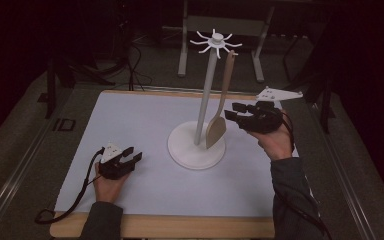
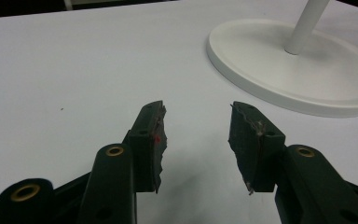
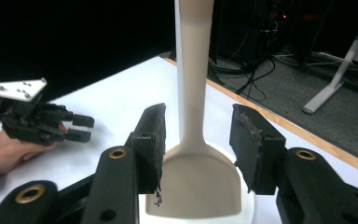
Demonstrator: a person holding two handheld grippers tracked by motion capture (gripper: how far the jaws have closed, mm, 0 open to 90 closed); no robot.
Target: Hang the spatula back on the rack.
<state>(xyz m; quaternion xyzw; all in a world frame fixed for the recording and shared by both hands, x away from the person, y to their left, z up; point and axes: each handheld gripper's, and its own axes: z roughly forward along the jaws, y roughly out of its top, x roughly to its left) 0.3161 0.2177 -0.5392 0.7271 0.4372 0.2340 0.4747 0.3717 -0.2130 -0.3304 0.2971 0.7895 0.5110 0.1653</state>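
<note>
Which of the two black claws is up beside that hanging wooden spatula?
The right gripper: it is raised, jaws open toward the spatula. The left gripper sits low on the table, away from the rack.

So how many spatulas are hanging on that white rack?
1. A single wooden spatula hangs from a hook on the right of the white rack, its blade just above the round base, beside the right gripper.

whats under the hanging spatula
Below the wooden spatula is the round white base of the rack, resting on the table. The blade hides part of the base, and whether its tip touches it is unclear.
</note>
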